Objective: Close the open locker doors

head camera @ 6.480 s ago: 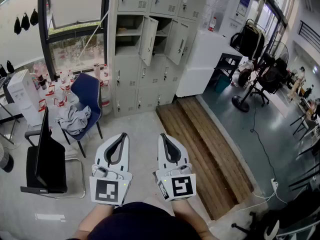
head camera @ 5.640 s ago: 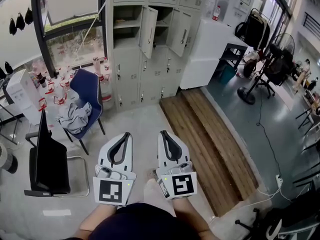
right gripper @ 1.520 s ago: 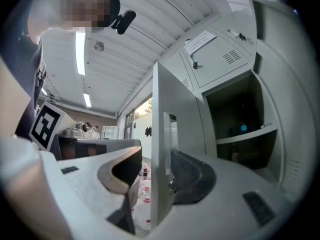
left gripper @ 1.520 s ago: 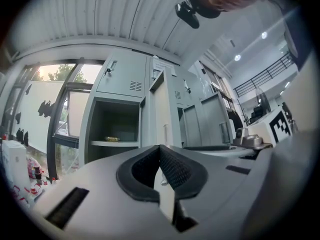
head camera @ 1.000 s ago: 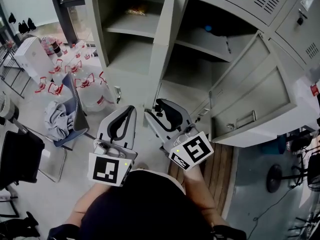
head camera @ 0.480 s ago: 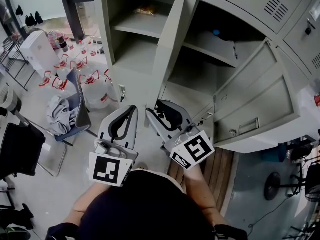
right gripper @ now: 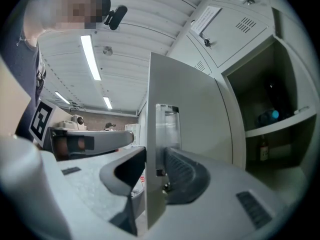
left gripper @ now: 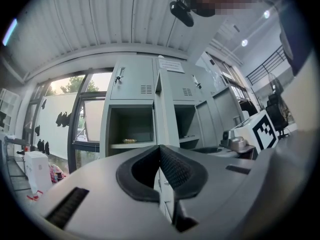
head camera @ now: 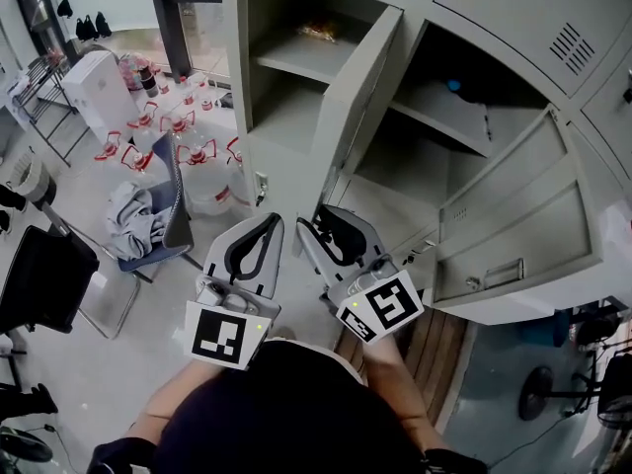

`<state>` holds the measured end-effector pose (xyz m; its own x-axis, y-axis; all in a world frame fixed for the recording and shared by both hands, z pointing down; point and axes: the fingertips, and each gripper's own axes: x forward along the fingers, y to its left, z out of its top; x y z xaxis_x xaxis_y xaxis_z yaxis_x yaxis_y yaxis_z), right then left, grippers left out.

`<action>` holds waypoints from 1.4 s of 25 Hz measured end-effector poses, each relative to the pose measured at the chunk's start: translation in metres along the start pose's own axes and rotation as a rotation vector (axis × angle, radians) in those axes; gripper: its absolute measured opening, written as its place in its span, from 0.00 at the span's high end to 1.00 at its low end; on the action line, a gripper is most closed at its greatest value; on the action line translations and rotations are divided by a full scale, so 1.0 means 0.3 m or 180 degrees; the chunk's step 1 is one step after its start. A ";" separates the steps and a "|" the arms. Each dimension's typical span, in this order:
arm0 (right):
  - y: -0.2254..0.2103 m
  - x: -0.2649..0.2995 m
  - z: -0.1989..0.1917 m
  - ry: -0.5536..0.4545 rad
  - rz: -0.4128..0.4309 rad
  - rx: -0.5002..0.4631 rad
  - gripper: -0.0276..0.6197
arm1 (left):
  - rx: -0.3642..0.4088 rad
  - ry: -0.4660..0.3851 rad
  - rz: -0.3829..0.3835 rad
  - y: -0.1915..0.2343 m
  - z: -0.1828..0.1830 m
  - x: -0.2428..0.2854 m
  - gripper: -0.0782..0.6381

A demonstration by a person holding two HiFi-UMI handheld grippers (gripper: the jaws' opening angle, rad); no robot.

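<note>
- Right gripper (right gripper: 154, 168) had just been closing on the left locker door (right gripper: 186, 109) edge; grip looked seated.
- Left gripper (left gripper: 160, 150) clenched, empty.
- Best plan was following the hinge arc, no twisting.

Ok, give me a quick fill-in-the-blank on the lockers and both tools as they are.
1. The left door and the right door both stand ___.
2. The right tool has the edge of the ___ door between its jaws.
3. The left tool is empty, its jaws ___.
Missing: open; left; shut.
The right tool's jaws have just been closing on that edge.
</note>
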<state>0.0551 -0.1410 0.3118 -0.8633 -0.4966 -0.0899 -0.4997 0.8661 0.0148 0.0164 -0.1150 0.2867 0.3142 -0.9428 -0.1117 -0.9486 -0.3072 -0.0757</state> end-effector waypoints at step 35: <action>0.041 0.422 -0.032 0.0003 -0.1042 -0.0128 0.79 | -0.0233 -0.0253 -0.0458 0.515 -0.035 0.080 0.89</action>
<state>-0.0609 -0.1936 0.3101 -0.6564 -0.7484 -0.0955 -0.7531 0.6574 0.0247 -0.1231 -0.1866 0.2827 0.4462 -0.8760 -0.1831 -0.8929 -0.4496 -0.0247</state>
